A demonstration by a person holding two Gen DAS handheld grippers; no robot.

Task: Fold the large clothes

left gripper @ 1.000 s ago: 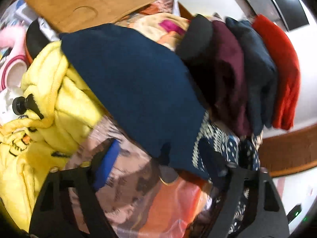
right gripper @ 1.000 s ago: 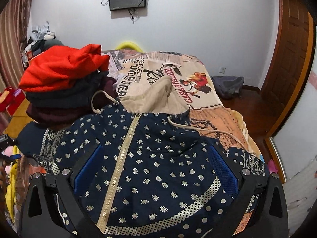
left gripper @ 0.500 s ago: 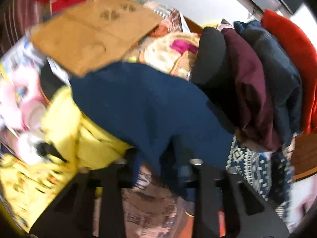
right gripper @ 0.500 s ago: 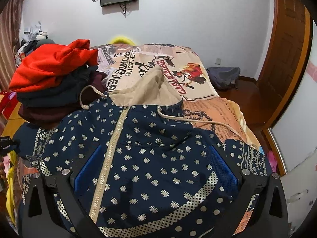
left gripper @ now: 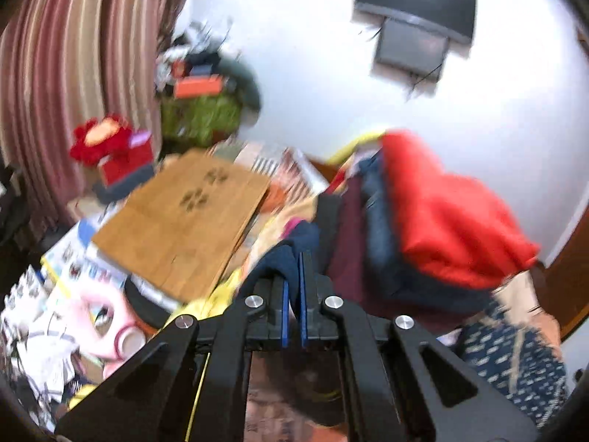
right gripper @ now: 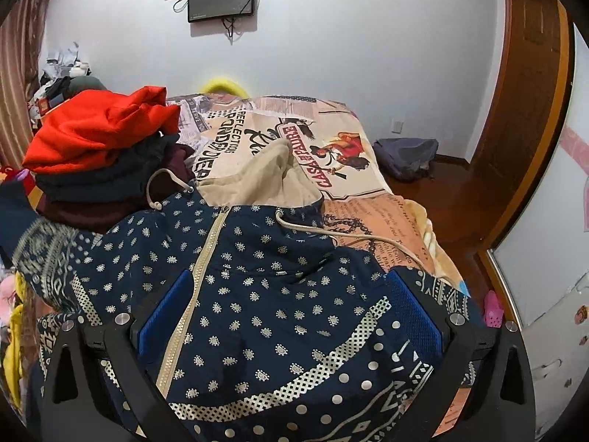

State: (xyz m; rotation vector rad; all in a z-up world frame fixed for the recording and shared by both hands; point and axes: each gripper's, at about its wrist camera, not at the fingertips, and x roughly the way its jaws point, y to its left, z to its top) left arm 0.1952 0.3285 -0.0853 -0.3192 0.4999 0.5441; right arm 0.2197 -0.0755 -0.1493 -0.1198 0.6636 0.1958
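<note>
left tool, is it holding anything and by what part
Yes. The left tool is shut on a bunched fold of dark navy cloth. Which part of the garment that is cannot be told.

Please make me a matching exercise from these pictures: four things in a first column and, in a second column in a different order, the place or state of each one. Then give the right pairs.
Things:
1. red garment
2. left gripper
3. right gripper
4. dotted navy hoodie

Places or states:
A. spread on the bed, zipper closed
B. jaws open wide, above the dotted fabric
C. on top of the folded pile
D. shut on a fold of dark blue cloth

Right pairs: 1-C, 2-D, 3-B, 4-A.
</note>
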